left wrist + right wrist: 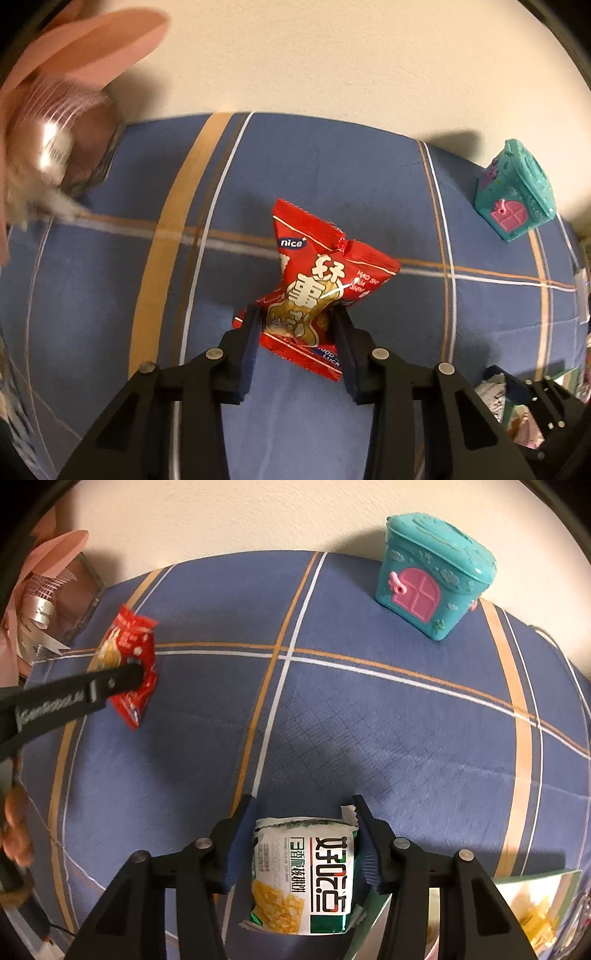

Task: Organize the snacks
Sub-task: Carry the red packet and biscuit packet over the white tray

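Two hand-held grippers clenched: left on red packet, right on white-green packet; teal box well apart.

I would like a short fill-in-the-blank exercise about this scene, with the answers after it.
1. The left tongs are shut on the ____ packet.
2. The right tongs grip a white and ____ packet.
3. The teal box has a ____ door.

Answers: red; green; pink
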Tool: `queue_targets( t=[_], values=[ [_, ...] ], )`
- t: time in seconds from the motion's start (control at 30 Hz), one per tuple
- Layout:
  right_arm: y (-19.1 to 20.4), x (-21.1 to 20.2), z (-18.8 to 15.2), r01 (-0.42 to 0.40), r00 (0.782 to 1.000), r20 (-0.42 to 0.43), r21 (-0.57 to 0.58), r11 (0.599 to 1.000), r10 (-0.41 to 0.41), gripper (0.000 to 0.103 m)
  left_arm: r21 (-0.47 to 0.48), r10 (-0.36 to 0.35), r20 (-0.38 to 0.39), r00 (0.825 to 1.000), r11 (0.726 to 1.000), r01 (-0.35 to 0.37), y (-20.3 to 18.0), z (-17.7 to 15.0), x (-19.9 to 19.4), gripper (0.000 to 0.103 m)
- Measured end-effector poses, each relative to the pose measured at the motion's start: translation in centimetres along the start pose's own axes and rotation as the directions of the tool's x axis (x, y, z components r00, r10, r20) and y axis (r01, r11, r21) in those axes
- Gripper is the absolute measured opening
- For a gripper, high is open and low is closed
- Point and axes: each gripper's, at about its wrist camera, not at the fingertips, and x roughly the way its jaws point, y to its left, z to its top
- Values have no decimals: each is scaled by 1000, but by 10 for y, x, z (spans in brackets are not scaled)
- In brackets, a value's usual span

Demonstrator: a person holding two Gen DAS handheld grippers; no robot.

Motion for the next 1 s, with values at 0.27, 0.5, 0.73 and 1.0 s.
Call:
queue_targets(
  t=[0.27,0.5,0.73,1.0],
  values=[
    [-10,-16,-31,-70,997,-7,57,996,71,53,-191,-86,34,996,977,91,24,-50,-27,39],
    [-21,-41,-75,-132,991,3,113,985,133,53,-313,-111,86,990,941,133,30,-99,-53,39],
    [-30,-64,-111,-215,977,24,185,959,214,53,-374,-96,112,989,918,131,29,-136,-79,39],
    [-42,-107,-136,-268,963,97,227,936,252,53,-383,-50,192,980,916,121,16,-167,-127,39]
  ],
)
